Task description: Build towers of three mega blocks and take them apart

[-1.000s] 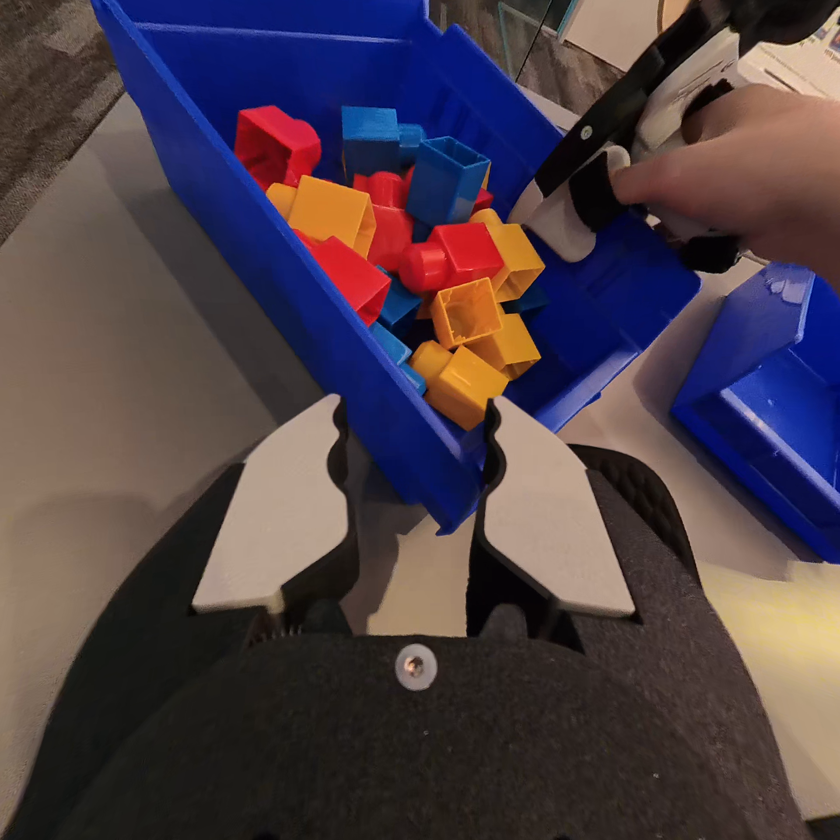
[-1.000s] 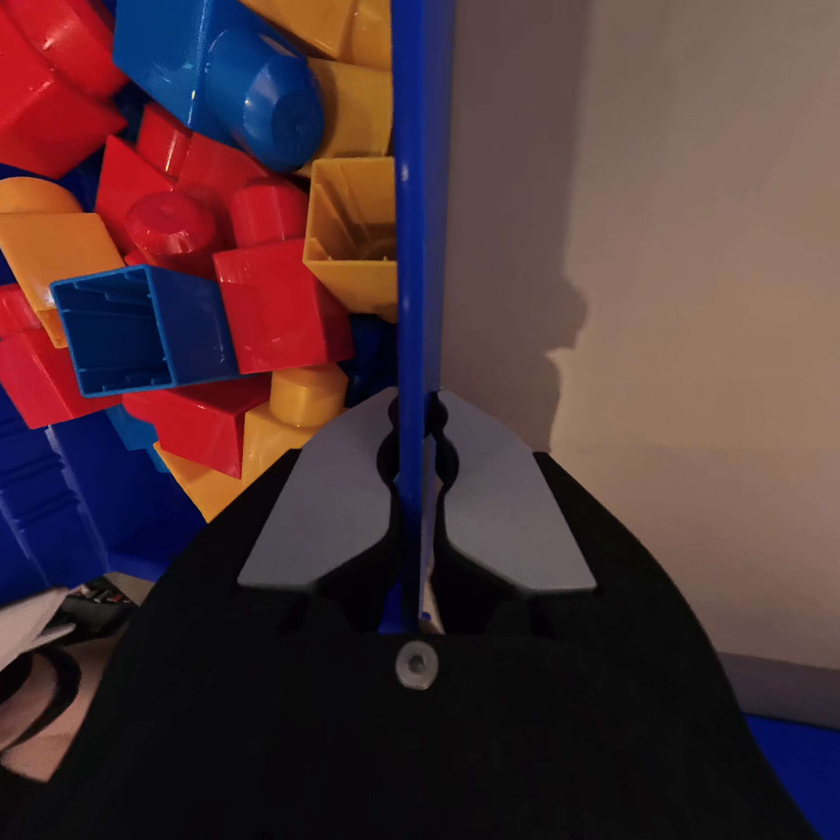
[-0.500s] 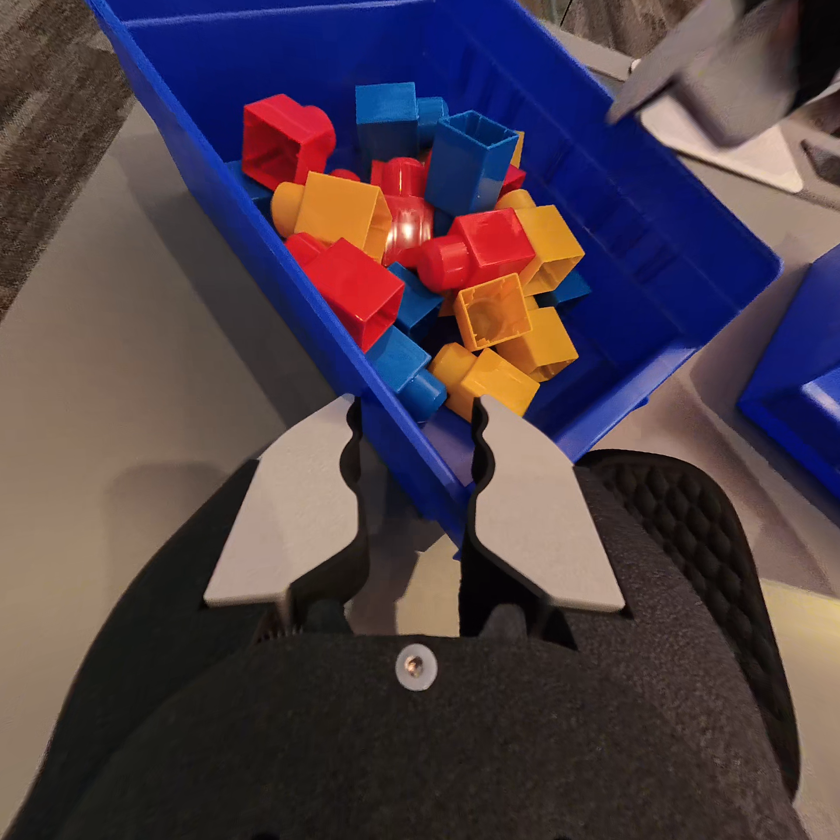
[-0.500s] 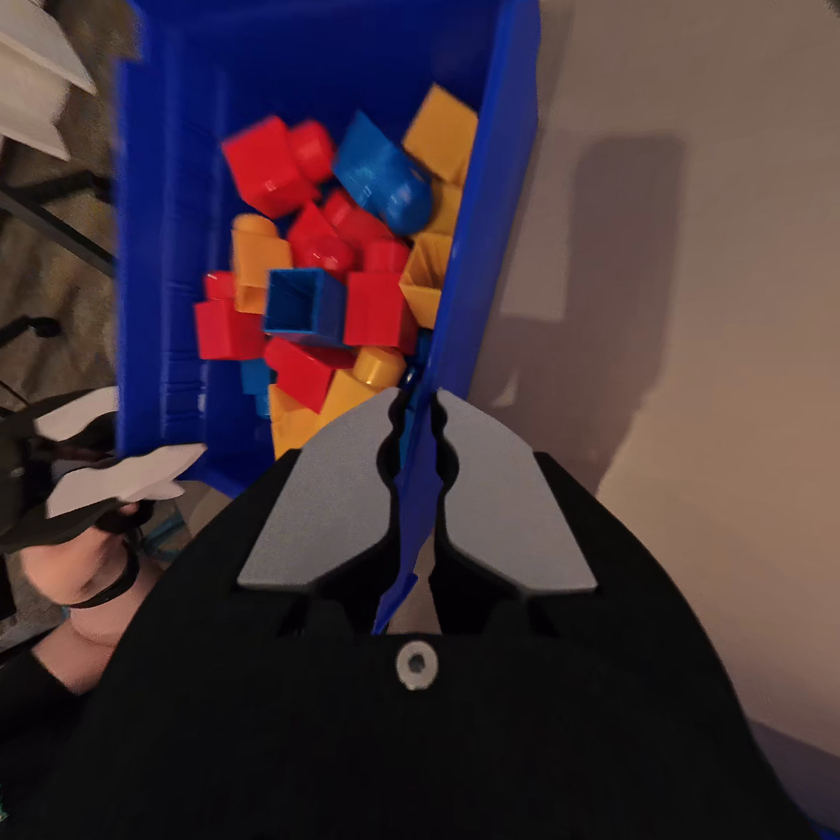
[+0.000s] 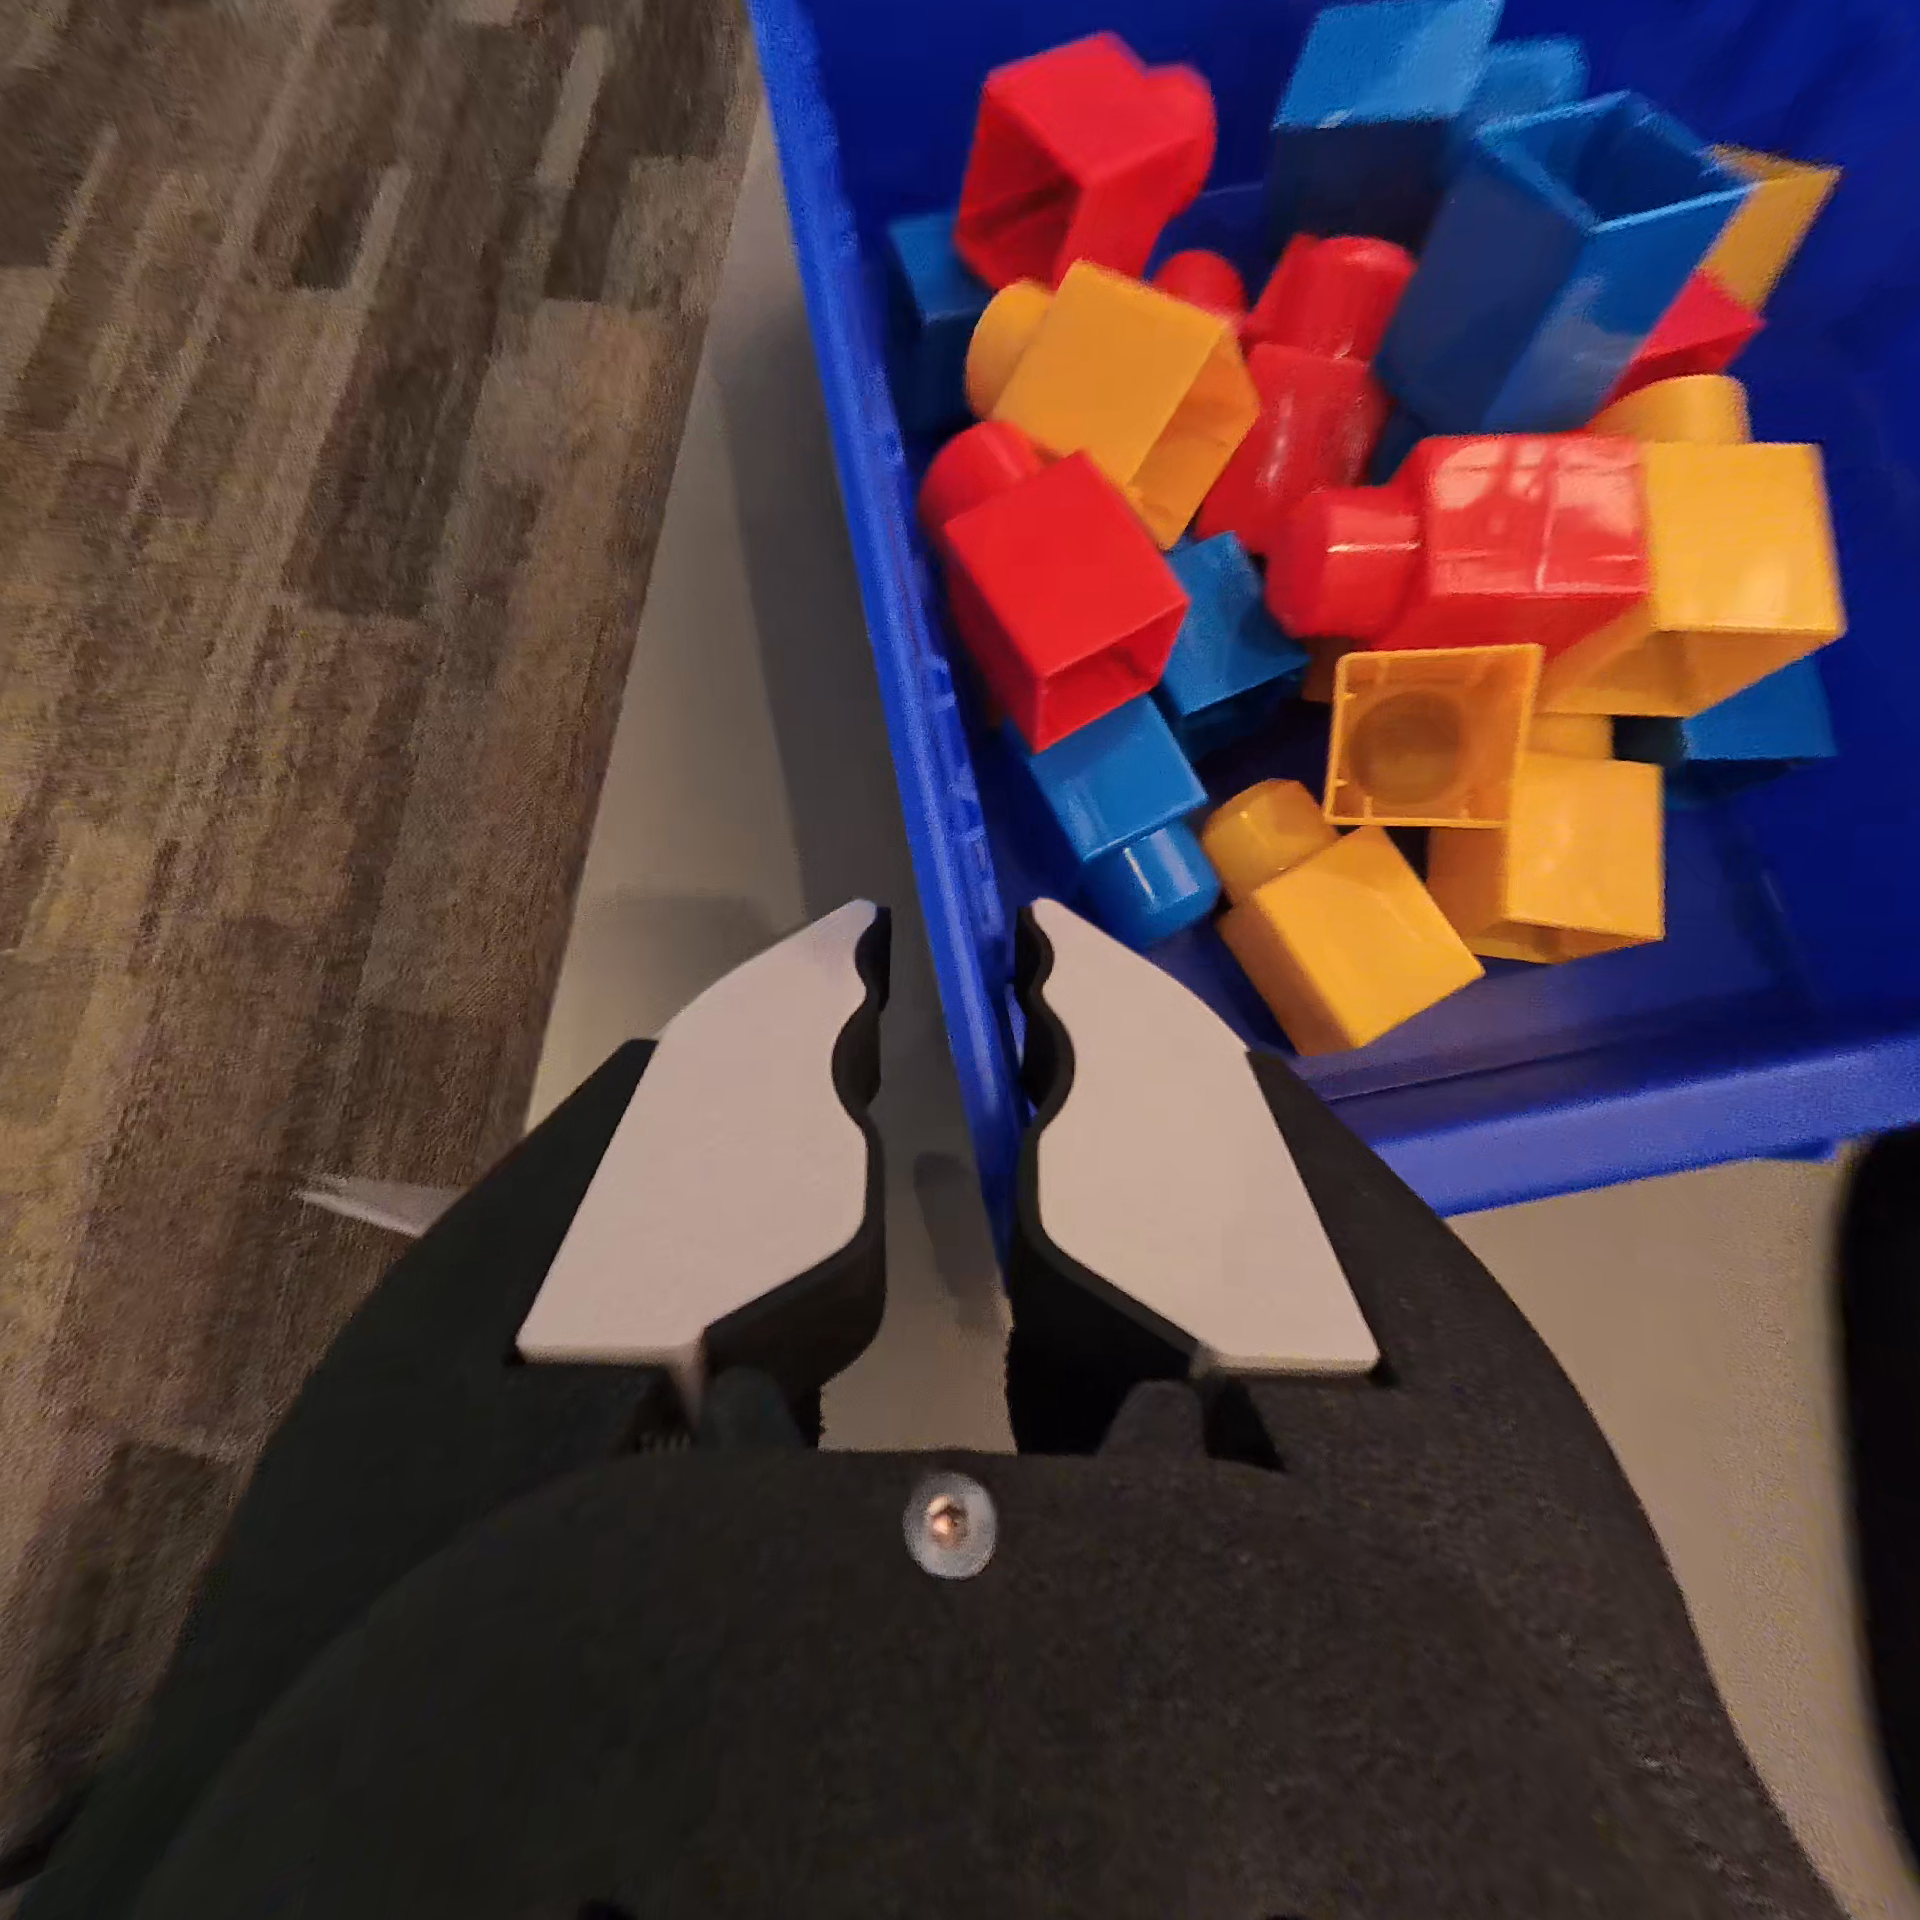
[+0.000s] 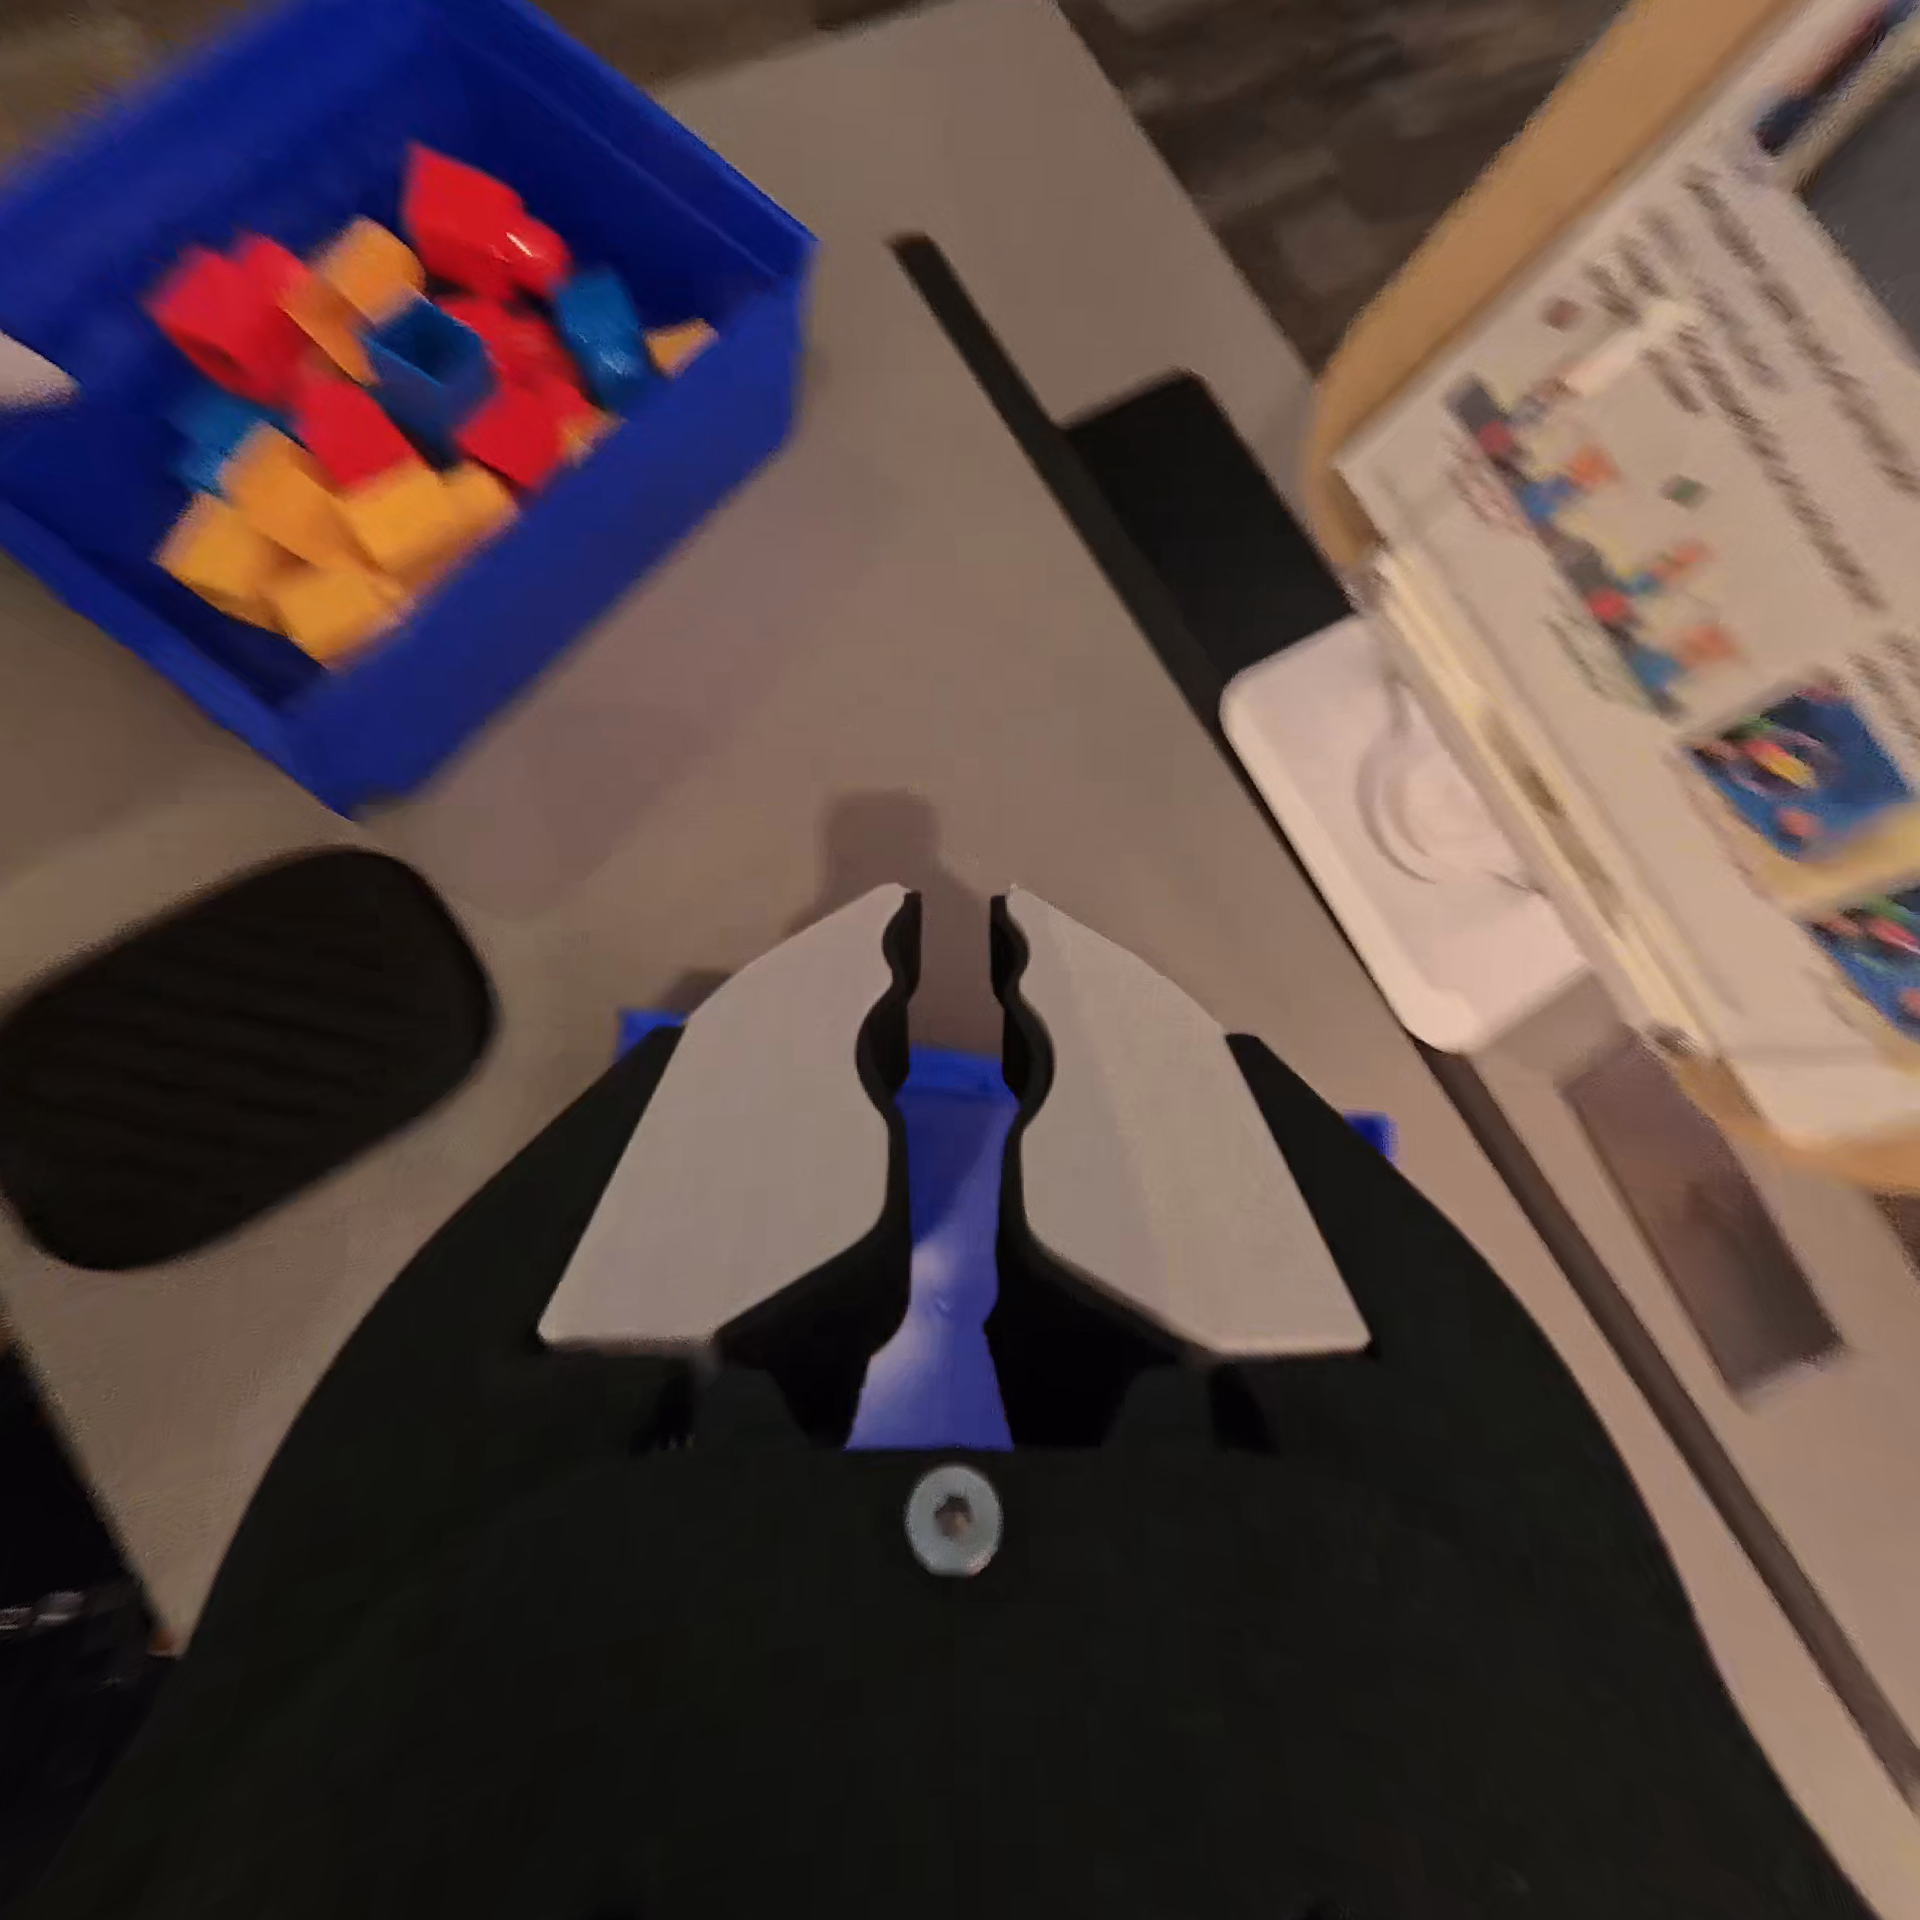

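Left tongs [image 5: 951, 940], grey-faced w/ black pads, straddle the side wall of the big blue plastic bin [image 5: 961, 914], right by its near corner. Right pad is against the wall, left pad shows a slim gap, so the tongs are partly closed around the wall but not clamped. Can't tell if there's real pressure on it.

Just past the tips, inside the bin: a loose heap of red, yellow and blue plastic mega blocks [image 5: 1382, 582], all single, none stacked. A yellow block [image 5: 1345, 940] lies nearest, by the bin's front wall, a blue one [image 5: 1122, 821] next to it on the side-wall side, a red one [image 5: 1060, 603] beyond that. Farther back an open-bottomed blue block [image 5: 1558, 260] and a red one [image 5: 1081, 156] sit on top of the pile.

The bin stands close to the edge of the grey bench [image 5: 665, 727]. Brown patterned carpet floor [image 5: 291, 520] lies beyond that edge.

Right tongs [image 6: 954, 909] hang over the bench, slightly parted, nothing between them. Below them a second blue plastic bin [image 6: 951, 1226] shows only in part. Off to one side, a black ribbed oval pad [image 6: 229, 1049] lies on the bench. Farther out, the block bin [image 6: 540, 665] w/ its heap, blurry here. Toward the opposite bench edge, a white plastic tray [image 6: 1382, 831] and a stack of printed sheets [image 6: 1683, 540].
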Demonstrator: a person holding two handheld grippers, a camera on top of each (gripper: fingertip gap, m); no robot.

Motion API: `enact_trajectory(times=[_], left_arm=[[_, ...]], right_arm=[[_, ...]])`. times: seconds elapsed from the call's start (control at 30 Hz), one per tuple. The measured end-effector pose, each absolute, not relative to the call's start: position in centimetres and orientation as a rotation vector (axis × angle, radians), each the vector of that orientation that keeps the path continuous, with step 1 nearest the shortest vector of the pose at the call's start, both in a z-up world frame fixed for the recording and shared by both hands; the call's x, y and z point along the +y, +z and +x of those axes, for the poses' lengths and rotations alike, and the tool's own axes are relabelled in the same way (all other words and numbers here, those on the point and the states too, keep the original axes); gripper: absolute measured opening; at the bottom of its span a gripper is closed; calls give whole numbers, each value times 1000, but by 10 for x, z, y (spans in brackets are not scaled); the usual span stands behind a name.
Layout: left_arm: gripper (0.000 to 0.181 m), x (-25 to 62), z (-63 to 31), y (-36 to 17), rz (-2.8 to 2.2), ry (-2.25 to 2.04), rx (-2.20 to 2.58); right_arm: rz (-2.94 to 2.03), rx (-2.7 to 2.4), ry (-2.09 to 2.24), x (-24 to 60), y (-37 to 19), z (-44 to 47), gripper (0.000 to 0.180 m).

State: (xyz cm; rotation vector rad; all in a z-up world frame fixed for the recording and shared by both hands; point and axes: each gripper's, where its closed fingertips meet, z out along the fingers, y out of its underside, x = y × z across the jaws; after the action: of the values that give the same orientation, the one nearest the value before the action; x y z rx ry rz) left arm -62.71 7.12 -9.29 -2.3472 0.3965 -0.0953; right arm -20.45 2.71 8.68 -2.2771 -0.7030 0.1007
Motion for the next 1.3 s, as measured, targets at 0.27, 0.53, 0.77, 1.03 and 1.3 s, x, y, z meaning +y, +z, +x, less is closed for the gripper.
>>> enact_trajectory(times=[0.27,0.53,0.77,1.03,1.3], left_arm=[[5,101,-650,-105,-2486,-241,540],[5,115,-665,-104,-2499,-293,590],[8,111,-666,-104,-2469,-253,581],[76,114,-678,-84,-2319,-203,482],[72,102,-682,-61,-2216,-223,451]], right_arm=[[-2307,-717,-123,-59,67,-135,12],[-2330,-631,-340,-110,42,-68,10],[-2218,-362,-26,-119,-3,-43,0],[-2254,-2,151,-135,-41,-41,13],[-2310,354,201,-147,-34,-26,57]])
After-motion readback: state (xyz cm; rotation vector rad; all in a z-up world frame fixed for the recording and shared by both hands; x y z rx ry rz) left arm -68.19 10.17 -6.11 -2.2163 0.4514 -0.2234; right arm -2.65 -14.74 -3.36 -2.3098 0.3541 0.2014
